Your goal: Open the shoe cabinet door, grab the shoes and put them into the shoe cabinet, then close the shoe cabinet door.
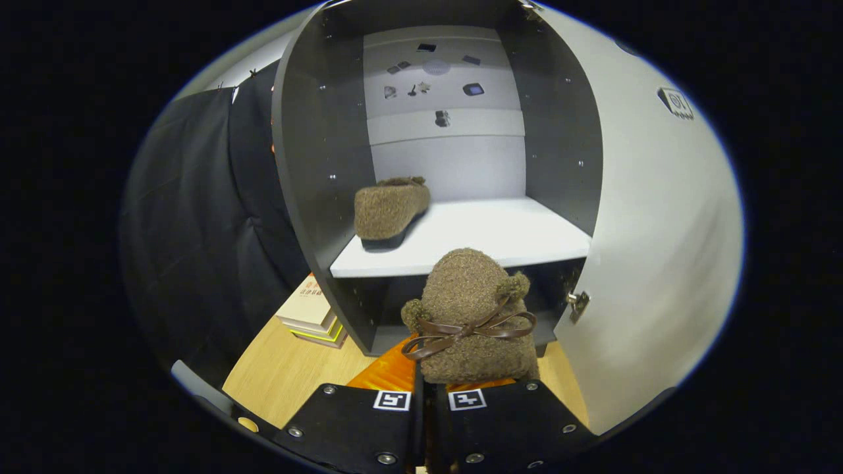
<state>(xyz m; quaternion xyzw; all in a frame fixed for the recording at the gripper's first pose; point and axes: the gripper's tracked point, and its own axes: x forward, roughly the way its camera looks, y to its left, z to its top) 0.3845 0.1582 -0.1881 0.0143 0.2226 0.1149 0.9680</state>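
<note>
Gripper view: the two fingers sit at the bottom centre of the frame, drawn almost together, and the gripper [431,388] is clamped on the heel of a brown fuzzy slipper with two pompoms and a brown ribbon bow [473,316], which stands up just above the fingers in the lower middle; where exactly the fingers press on the heel is hidden behind the slipper's own body. Just beyond it, filling the middle and top of the frame, stands the open dark grey shoe cabinet [309,164], its white shelf [500,237] at mid-height. The matching second brown fuzzy slipper [390,209] already lies on the left part of that shelf, toe toward the camera. The light grey cabinet door [652,217] swings wide on the right, a small metal catch [577,304] at its inner lower edge. Small dark things on the pale back panel near the top centre are too tiny to identify. In the lower left a light wooden tabletop [290,375] carries a low stack of books [313,315] beside the cabinet's foot, partly cut off by it. An orange mat [388,372] shows under the held slipper.
</note>
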